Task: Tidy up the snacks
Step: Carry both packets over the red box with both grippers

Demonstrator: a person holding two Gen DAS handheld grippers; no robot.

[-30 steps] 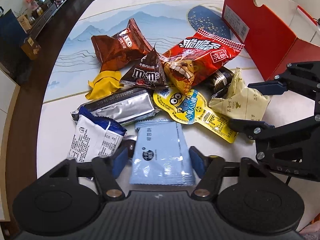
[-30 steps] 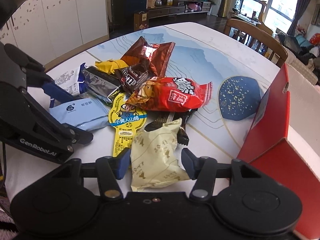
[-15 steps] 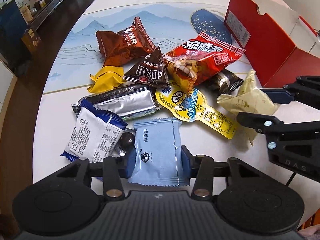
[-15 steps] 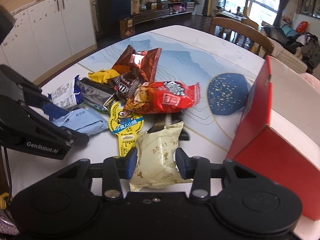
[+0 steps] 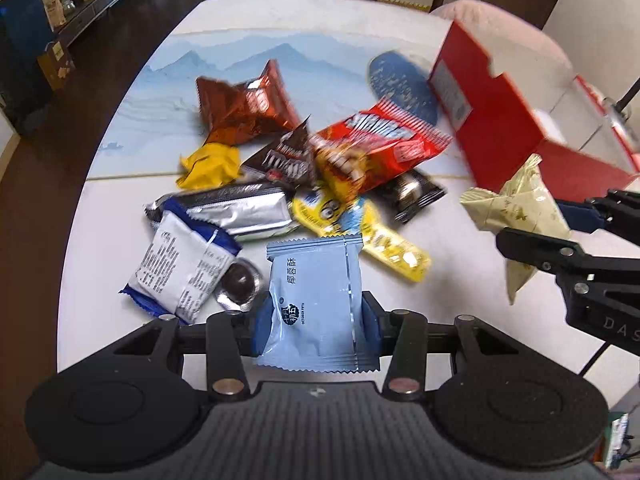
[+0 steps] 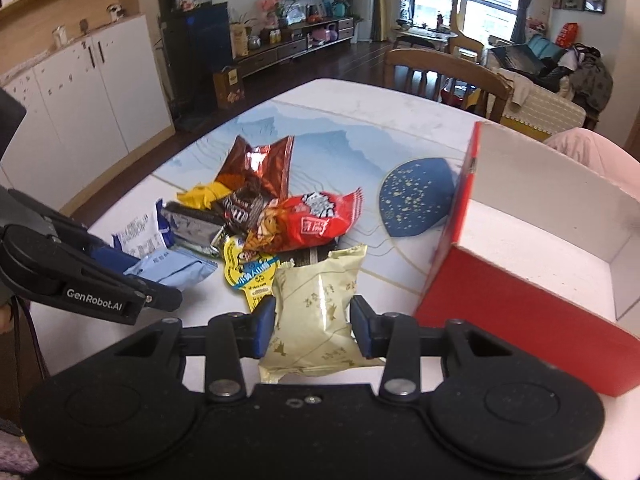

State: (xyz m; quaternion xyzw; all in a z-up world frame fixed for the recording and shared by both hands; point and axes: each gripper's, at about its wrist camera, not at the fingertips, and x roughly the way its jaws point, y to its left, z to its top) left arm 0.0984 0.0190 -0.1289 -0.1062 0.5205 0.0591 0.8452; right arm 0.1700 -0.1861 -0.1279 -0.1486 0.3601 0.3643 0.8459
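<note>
A light blue packet [image 5: 316, 304] was held by its near end between the blue pads of the left gripper [image 5: 316, 322], jaws narrowed on it. A cream packet [image 6: 316, 308] was clamped the same way in the right gripper [image 6: 314, 326]. Both appeared raised off the white table [image 5: 120, 216].

The remaining snacks [image 5: 304, 168] were left heaped mid-table, beyond both grippers. The red box [image 6: 516, 300], open and white inside, was seen at the right, just beside the cream packet; it was judged the likely destination.

Risks noted:
- Each packet was gripped only at one end, so a slip or swing out of the pads was thought possible if moved fast
- The cream packet was close to the box's near wall [image 6: 460, 248]; a catch on the rim could be caused by too low a carry
- The two grippers were close together, so a clash was possible if both were sent to the box at once

Writing read: "GenRobot.AI" on the left gripper's body in the right view; "DAS" on the right gripper in the left view; "OCTOBER FIFTH" and Chinese characters on the blue packet; an M&M's logo on a dark brown bag [image 5: 286, 158], blurred
</note>
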